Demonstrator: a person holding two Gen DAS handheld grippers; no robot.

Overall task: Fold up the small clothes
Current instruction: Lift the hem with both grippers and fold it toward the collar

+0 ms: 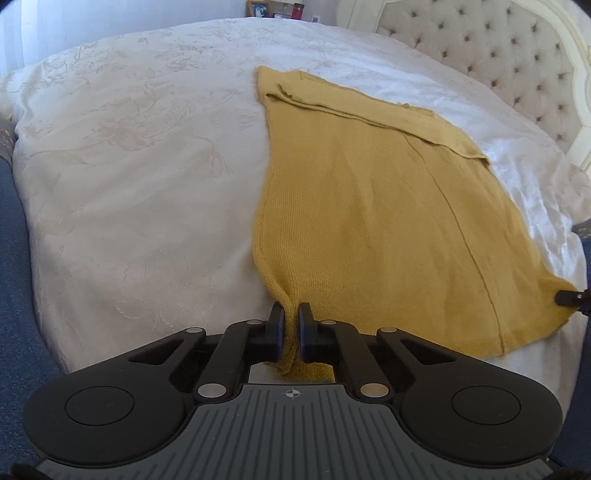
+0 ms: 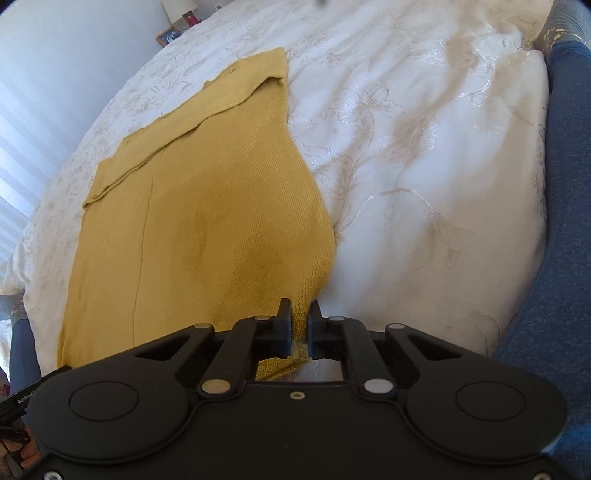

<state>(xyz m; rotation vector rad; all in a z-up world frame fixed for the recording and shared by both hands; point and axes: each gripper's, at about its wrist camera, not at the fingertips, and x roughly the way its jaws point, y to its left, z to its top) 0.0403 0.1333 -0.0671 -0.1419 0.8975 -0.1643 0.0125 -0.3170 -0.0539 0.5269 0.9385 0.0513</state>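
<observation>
A mustard yellow knit garment [image 1: 369, 206] lies flat on a white bedspread [image 1: 129, 166], its far end folded over into a band. My left gripper [image 1: 291, 312] is shut on the garment's near left corner, the knit bunched between its fingers. At the right edge of the left wrist view the tip of the other gripper [image 1: 569, 297] meets the near right corner. In the right wrist view the same garment [image 2: 192, 221] stretches away to the left. My right gripper [image 2: 299, 308] is shut on its near right corner, with yellow cloth pinched between the pads.
The bedspread [image 2: 424, 166] has a pale flower pattern and is rumpled on the right. A tufted headboard [image 1: 498, 55] stands at the far right. Picture frames [image 1: 258, 7] sit beyond the bed. Blue carpet [image 1: 14, 258] borders it on the left.
</observation>
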